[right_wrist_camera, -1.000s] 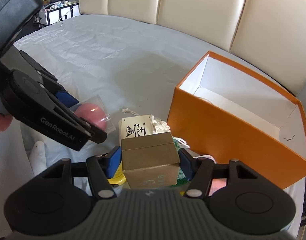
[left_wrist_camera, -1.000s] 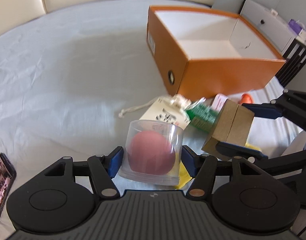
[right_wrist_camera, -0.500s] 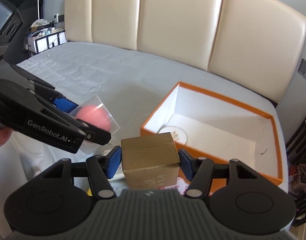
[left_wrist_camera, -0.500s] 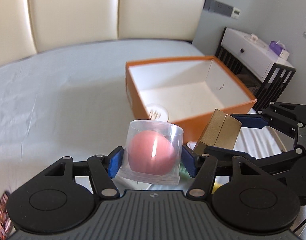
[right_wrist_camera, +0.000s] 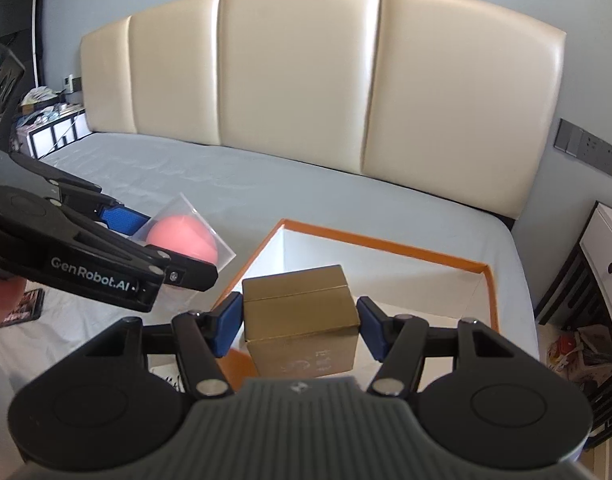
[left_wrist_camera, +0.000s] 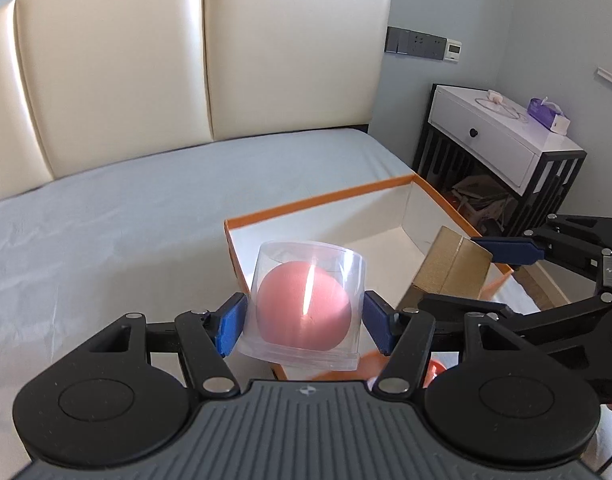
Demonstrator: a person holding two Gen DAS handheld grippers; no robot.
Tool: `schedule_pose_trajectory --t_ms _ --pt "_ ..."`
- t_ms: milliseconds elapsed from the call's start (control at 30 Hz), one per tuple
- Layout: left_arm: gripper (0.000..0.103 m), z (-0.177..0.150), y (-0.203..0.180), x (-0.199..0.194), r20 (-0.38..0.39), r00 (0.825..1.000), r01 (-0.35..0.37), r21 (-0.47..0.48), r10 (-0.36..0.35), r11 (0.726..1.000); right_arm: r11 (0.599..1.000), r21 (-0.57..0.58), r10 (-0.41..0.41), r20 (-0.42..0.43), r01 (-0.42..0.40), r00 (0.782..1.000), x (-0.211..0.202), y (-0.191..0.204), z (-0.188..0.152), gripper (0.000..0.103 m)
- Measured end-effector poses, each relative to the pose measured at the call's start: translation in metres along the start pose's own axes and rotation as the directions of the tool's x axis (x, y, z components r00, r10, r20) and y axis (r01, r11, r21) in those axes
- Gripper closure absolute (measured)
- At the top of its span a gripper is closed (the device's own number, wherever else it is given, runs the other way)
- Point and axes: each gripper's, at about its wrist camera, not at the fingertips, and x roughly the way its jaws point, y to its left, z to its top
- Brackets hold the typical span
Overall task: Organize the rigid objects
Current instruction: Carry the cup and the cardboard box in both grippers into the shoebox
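Both held loads above orange box [left_wrist_camera: 346, 200] for dropping in: left gripper [left_wrist_camera: 303, 318] clamped clear tub [left_wrist_camera: 306, 304], right gripper [right_wrist_camera: 299, 322] gold box [right_wrist_camera: 301, 316].

Pink ball [left_wrist_camera: 303, 308] in clear plastic cylindrical tub [left_wrist_camera: 306, 268], gold cardboard cube box [right_wrist_camera: 301, 320], orange-walled white-lined open box [right_wrist_camera: 386, 246], blue-padded black grippers, cream padded headboard [right_wrist_camera: 306, 92], pale grey bedsheet [left_wrist_camera: 105, 220]

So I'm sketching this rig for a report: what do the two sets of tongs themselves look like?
Both look alike. The left tongs and right tongs have matte black linkage arms with silver pivot pins, blue pads on the fingertips, two round black discs, and a ribbed grey body. The left one carries white "GenRobot.AI" lettering on its side. No cables or sleeves show.
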Motion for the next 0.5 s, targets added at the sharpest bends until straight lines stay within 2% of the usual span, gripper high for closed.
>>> schedule_pose_trajectory --t_ms 200,300,500 --pt "0.031 0.016 0.001 0.041 -0.043 0.999 -0.024 0.036 0.025 0.999 0.997 0.056 -0.043 -0.043 0.045 0.998 0.036 -0.024 0.008 0.042" --pt "0.031 0.019 0.001 0.062 -0.067 0.998 -0.005 0.035 0.008 0.999 0.993 0.111 -0.035 -0.078 0.043 0.996 0.057 -0.038 0.009 0.042" --pt "0.031 0.021 0.006 0.1 -0.116 0.993 0.018 0.035 -0.013 0.999 0.989 0.132 -0.049 -0.142 0.068 0.989 0.092 -0.055 0.005 0.042"
